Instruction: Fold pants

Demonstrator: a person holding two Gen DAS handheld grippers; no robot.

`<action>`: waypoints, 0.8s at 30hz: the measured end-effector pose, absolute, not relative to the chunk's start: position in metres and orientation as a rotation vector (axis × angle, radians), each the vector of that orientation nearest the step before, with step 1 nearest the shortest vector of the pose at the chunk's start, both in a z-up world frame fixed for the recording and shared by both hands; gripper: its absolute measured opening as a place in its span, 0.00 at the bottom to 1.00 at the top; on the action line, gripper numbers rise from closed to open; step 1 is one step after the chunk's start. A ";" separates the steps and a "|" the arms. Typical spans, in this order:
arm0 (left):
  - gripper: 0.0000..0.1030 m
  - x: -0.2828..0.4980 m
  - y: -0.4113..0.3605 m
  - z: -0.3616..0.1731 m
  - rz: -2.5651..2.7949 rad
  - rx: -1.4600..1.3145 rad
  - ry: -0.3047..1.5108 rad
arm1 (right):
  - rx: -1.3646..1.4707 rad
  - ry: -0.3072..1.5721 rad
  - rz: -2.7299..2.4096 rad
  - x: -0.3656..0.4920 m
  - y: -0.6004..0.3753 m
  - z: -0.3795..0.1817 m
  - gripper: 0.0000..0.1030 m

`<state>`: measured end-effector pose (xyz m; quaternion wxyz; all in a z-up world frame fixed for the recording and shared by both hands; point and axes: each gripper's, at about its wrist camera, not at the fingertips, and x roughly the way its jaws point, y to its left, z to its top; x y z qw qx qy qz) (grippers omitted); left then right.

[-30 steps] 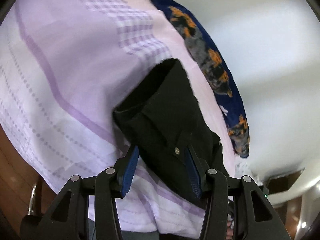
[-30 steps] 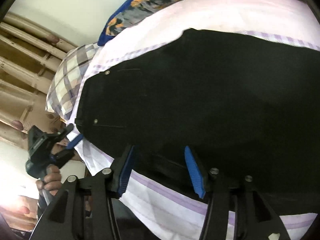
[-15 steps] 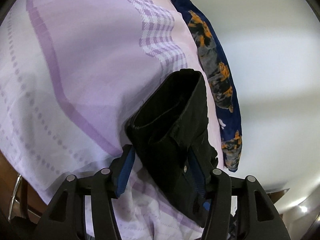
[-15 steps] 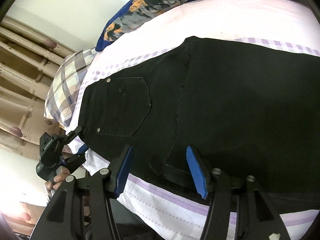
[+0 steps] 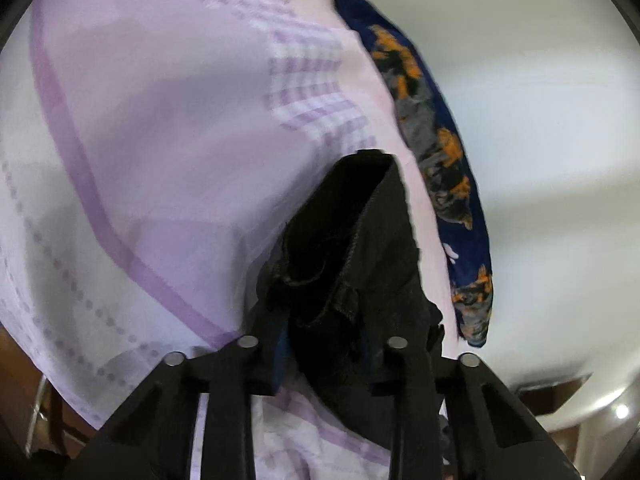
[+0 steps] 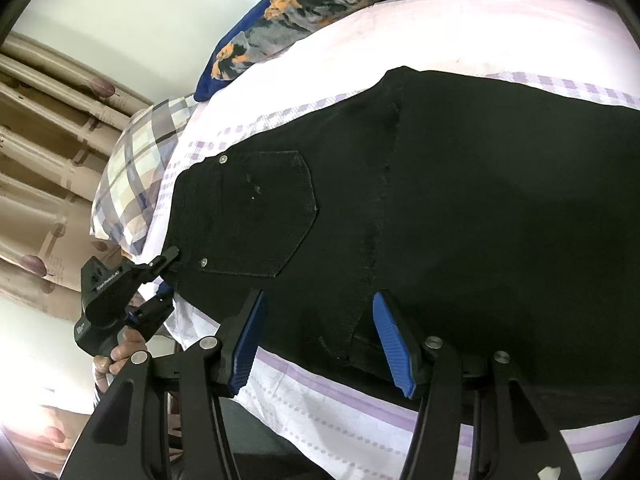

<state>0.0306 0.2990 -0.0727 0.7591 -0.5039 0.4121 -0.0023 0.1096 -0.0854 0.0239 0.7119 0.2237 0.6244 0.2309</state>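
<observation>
In the right wrist view, brown patterned curtains point(image 6: 36, 152) hang at nine o'clock, with a pale wall above them. A plaid pillow point(image 6: 132, 176) lies next toward ten o'clock, and a navy cushion with orange and grey cat prints point(image 6: 304, 12) sits at twelve. The bed sheet point(image 6: 340, 412) is pale lilac cotton with purple stripes, dotted lines and a checked band.

The black pants point(image 6: 460, 208) lie spread flat across the middle of the sheet, back side up; the fabric looks like denim, with a five-sided patch pocket, metal rivets at its corners and a stitched seat seam. The waistband points to nine o'clock.

At eight o'clock a hand point(image 6: 120, 354) holds the left gripper point(image 6: 168, 280), whose jaws are closing on the waistband corner. In the left wrist view the bunched, folded waistband of the pants point(image 5: 352, 264) sits between the left gripper point(image 5: 324, 352), its blue pads mostly hidden by cloth.

The right gripper point(image 6: 320, 344) at six o'clock stands apart, its ribbed blue pads either side of the near edge of the pants, not pressing it.
</observation>
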 end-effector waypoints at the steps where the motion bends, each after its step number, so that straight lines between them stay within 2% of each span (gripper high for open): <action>1: 0.23 0.031 0.296 -0.066 -0.009 -1.068 0.892 | 0.499 1.379 0.508 0.110 -0.087 0.025 0.52; 8: 0.20 0.045 0.247 0.002 -0.129 -0.834 0.817 | 0.541 1.307 0.454 0.114 -0.120 0.040 0.52; 15: 0.20 0.069 0.149 0.074 -0.382 -0.574 0.783 | 0.613 1.215 0.355 0.111 -0.180 0.056 0.52; 19: 0.20 0.081 0.080 0.091 -0.517 -0.444 0.812 | 0.645 1.175 0.293 0.108 -0.220 0.061 0.52; 24: 0.20 0.093 0.009 0.081 -0.645 -0.374 0.887 | 0.705 1.142 0.220 0.101 -0.268 0.059 0.52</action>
